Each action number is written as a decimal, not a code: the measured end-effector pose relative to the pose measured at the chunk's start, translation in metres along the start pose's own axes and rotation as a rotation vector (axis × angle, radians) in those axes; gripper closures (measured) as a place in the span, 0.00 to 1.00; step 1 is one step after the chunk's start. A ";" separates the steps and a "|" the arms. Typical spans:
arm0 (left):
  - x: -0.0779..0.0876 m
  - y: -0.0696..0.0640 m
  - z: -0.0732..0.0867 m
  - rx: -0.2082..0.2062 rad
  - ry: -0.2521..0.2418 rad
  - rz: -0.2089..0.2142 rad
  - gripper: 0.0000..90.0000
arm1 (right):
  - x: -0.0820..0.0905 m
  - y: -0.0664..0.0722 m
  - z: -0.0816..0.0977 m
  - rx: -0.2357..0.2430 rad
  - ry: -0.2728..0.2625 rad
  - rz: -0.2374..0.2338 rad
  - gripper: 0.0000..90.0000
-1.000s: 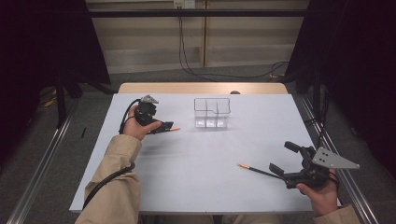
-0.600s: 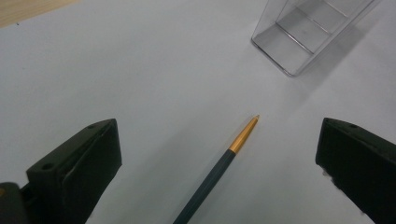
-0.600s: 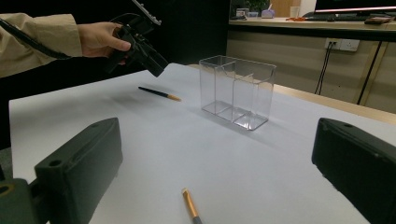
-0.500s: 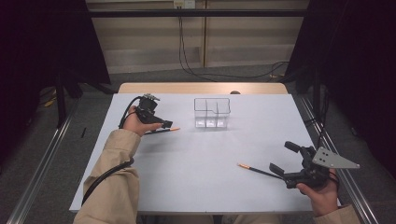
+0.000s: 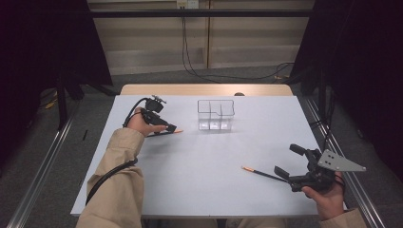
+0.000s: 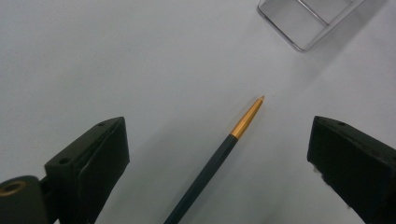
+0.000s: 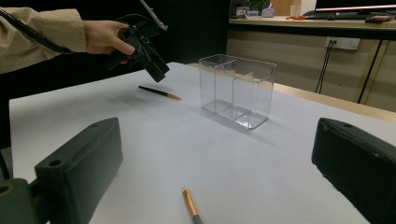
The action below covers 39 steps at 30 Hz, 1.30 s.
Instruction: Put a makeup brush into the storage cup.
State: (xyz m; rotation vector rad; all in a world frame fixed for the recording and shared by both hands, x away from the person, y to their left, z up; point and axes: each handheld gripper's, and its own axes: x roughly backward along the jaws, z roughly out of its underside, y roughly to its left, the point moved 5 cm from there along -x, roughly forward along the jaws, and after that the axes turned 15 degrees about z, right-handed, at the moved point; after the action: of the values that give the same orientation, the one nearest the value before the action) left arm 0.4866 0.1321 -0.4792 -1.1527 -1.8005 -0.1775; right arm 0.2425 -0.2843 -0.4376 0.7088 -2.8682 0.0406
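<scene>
Since the earlier frames, the left gripper [image 5: 167, 127] has tipped down over the slim dark pen with an orange-gold tip [image 5: 164, 133] lying near the left edge of the white table [image 5: 199, 180], and its jaws have just been closing a little; they stand wide apart, with the pen lying between them on the table, untouched by either pad. In the left gripper view the pen [image 6: 219, 154] is seen running slantwise between the jaws, tip toward the clear plastic divided holder [image 6: 308, 18], which stands upright near the far edge. The right gripper [image 5: 291, 167] is held low near the right front corner, jaws wide and nothing in them, with a second dark pen with an orange-gold tip [image 5: 259, 173] lying just in front of it. For a sound grasp, the left jaws are probably best lowered until the pads flank the dark barrel, squared across its length, and closed behind the tip, so that the pen is not rolled away or pinched askew.
</scene>
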 end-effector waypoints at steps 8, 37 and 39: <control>-0.007 0.000 0.001 -0.008 0.067 0.015 0.17 | 0.001 -0.001 0.000 -0.005 0.000 0.003 0.01; -0.006 0.007 0.007 -0.050 0.178 0.002 0.44 | 0.002 -0.003 0.001 -0.007 0.000 0.003 0.01; -0.005 0.008 0.010 -0.045 0.194 0.010 0.45 | 0.002 -0.003 0.001 -0.003 0.002 0.002 0.01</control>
State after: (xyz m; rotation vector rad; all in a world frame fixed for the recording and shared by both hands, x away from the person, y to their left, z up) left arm 0.4868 0.1386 -0.4914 -1.1358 -1.6265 -0.3152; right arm 0.2423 -0.2877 -0.4383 0.7045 -2.8665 0.0366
